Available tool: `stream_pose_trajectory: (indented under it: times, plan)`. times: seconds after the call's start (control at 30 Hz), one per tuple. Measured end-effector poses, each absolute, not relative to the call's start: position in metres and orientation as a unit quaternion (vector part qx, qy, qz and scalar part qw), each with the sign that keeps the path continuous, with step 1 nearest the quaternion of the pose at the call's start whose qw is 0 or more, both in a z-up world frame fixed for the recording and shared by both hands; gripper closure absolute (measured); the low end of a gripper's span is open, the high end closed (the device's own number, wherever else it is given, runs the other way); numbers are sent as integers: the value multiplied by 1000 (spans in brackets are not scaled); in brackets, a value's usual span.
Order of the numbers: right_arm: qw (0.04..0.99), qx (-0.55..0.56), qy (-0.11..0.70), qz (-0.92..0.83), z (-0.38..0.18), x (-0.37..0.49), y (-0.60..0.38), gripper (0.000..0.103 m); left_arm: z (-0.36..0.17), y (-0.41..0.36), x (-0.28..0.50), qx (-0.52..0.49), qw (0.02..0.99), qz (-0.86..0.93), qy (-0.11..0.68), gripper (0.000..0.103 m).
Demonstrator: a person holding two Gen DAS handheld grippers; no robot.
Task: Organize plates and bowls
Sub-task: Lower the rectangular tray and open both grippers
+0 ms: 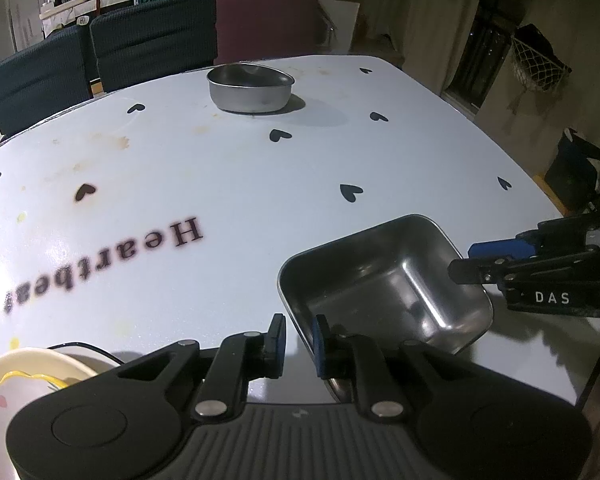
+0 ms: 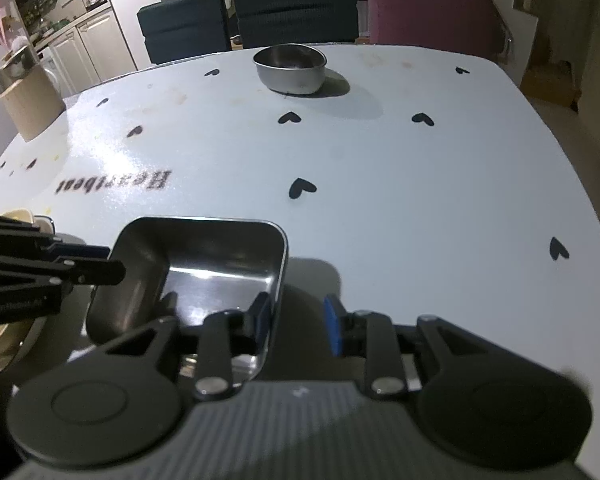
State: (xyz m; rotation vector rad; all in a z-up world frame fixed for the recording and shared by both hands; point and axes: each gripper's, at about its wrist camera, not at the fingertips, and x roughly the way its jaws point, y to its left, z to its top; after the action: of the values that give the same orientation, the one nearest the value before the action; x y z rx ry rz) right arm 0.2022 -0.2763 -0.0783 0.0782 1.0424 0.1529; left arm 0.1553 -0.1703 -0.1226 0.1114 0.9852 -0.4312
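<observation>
Near the front edge of the white surface (image 1: 228, 168), printed with black hearts and the word "Heartbeat" – a rectangular steel dish (image 1: 380, 280), tilted, shadow beneath it. Left claw (image 1: 299, 344) nearly together, clamped on the dish's thin rim at one near corner. Right claw (image 2: 296, 320) apart, straddling the opposite wall: one blue pad inside the dish, the other outside, neither pressing on the metal. Far across the surface, well apart from the dish – a steel bowl (image 1: 250, 88), upright, close to the back edge. Beside the left claw, at the near left corner, a stack of cream bowls (image 1: 40, 360) with a yellow scalloped rim showing. Behind the surface, dark upholstered chairs (image 1: 152, 36) and a maroon one.
</observation>
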Motion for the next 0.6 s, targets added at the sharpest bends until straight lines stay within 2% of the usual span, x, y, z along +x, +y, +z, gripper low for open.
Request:
stream_pose_trajectory:
  times: [0.2, 0.33, 0.5, 0.57, 0.6]
  plan:
    - [863, 38, 498, 77, -79, 203, -277, 70, -124, -169, 157, 40, 853, -206, 478, 85]
    - [866, 44, 489, 90, -74, 201, -276, 69, -121, -168, 155, 30, 852, -212, 477, 67]
    - [876, 53, 468, 101, -63, 197, -275, 49, -113, -166, 152, 16, 856, -219, 468, 52]
    - [881, 57, 459, 102, -58, 196, -276, 43, -108, -164, 152, 9, 861, -218, 459, 35]
    - [884, 60, 453, 102, -55, 195, -277, 38, -105, -163, 153, 6, 864, -217, 454, 30]
